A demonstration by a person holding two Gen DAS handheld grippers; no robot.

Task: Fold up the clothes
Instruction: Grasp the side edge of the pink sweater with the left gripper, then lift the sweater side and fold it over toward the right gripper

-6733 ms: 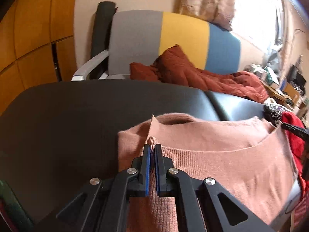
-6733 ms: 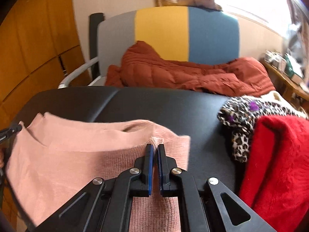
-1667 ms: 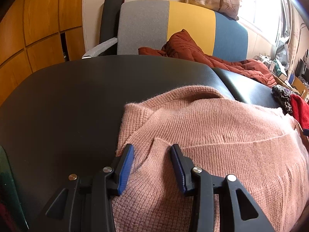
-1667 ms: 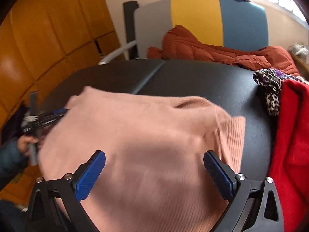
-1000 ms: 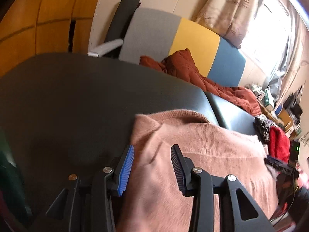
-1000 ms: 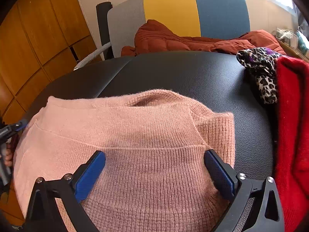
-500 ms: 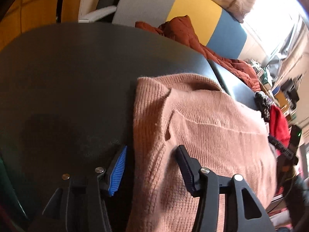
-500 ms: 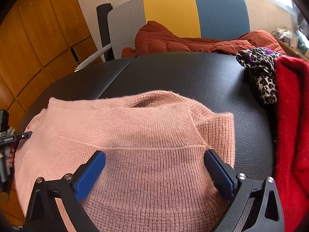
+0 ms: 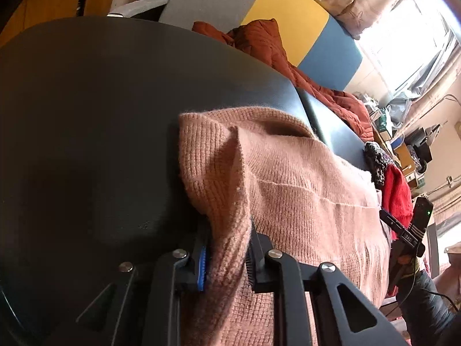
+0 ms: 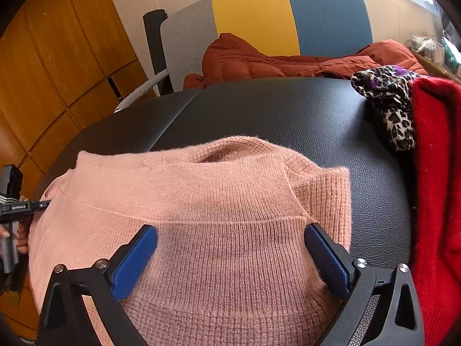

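Pink sweater (image 10: 201, 201) lies on black bench (image 10: 288, 109); left gripper (image 9: 226, 255) is closing on its bunched edge for folding, right gripper (image 10: 230, 248) gapes wide, empty.

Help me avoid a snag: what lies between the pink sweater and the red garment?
In the right wrist view, only bare black surface separates the pink sweater from the red garment; the leopard-print cloth sits farther back.
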